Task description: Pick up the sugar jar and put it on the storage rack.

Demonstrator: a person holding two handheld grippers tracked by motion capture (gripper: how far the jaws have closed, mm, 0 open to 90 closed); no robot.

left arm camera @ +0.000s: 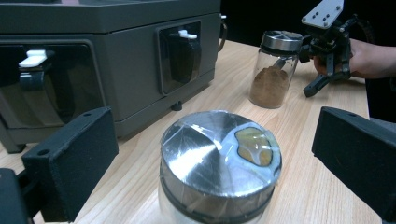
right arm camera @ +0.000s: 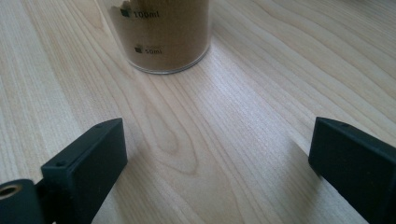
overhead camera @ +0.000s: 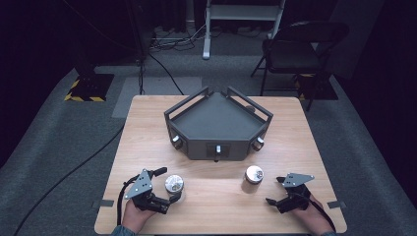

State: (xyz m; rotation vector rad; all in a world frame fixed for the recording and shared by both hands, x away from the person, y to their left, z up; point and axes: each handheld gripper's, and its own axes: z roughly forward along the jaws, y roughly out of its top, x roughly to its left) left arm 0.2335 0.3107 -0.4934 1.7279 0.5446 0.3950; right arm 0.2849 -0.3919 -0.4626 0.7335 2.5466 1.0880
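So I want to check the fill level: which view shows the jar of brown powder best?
The left gripper view: whole jar of brown powder, lid to base. The right gripper view shows its lower part with volume marks; the high view mostly its lid.

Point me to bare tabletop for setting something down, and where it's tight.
Free: the middle front strip between the left jar and the right jar, and both side margins of the table beside the grey case. Crowded: front corners, where the left gripper straddles its jar and the right gripper sits near the other.

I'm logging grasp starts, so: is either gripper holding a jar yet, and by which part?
Nothing is held. The left gripper is open around the near jar's lid; the right gripper is open short of the brown-powder jar.
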